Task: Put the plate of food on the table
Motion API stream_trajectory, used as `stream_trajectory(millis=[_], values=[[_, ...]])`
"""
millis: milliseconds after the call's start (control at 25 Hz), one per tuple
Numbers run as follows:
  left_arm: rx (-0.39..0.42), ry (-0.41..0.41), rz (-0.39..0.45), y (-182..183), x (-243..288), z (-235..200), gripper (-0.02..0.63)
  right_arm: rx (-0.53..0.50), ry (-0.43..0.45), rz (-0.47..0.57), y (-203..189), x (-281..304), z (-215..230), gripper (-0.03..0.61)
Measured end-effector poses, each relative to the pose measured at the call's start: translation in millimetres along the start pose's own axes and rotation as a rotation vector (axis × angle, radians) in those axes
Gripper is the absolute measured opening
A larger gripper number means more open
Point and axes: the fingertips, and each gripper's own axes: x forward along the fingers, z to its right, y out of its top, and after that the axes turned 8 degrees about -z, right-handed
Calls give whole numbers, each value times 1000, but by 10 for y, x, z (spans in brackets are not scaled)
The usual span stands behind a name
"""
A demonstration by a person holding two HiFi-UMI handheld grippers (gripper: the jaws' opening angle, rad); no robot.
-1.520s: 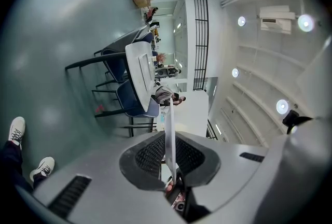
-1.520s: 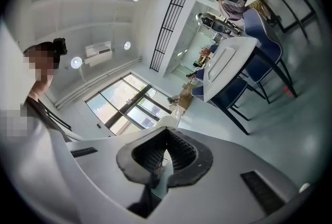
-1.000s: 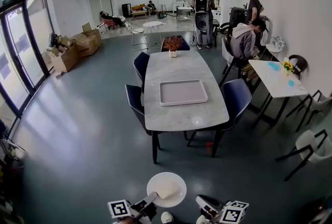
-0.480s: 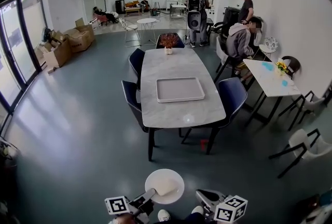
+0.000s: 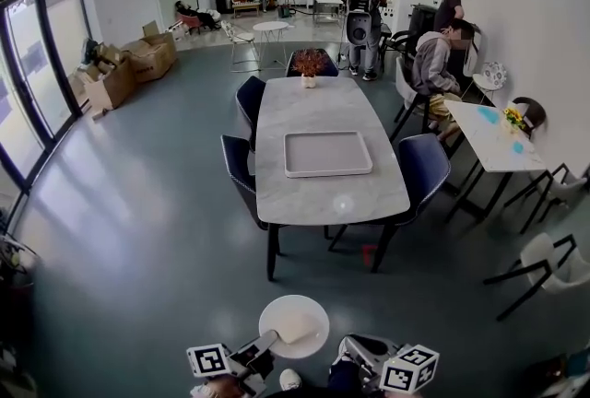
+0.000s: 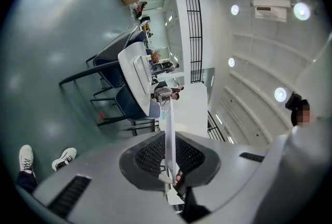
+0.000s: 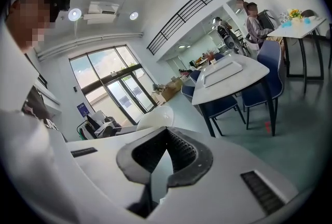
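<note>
holding one white plate (image 5: 295,302) by its near rim, the left claw (image 5: 268,346) is clenched on it, out over the grey floor (image 5: 138,221) and well apart from the long worktop (image 5: 304,193). one pale piece of food (image 5: 297,329) lies on the plate. the right claw (image 7: 166,132) is closed tip to tip with nothing in it, just right of the plate. on the worktop: one grey tray (image 5: 327,153) and one potted plant (image 5: 309,66) at the far end. two blue chairs (image 5: 238,168) on its left, one on its right. three people (image 5: 433,64) near its far right corner.
</note>
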Motion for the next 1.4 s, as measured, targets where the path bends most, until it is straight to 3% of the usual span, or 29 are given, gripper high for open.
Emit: stream_trajectory(millis=[400,800,1400], values=[[4,23,67,316,707,-24,34,-13,69,-39,526,50,626,11],[-27,17,107,774,1619,-49,34,12,83,-57,1080,28,1407,11],[2,42,165,1226,2536,51,34,16,130,-78,1622,-124,2187,11]])
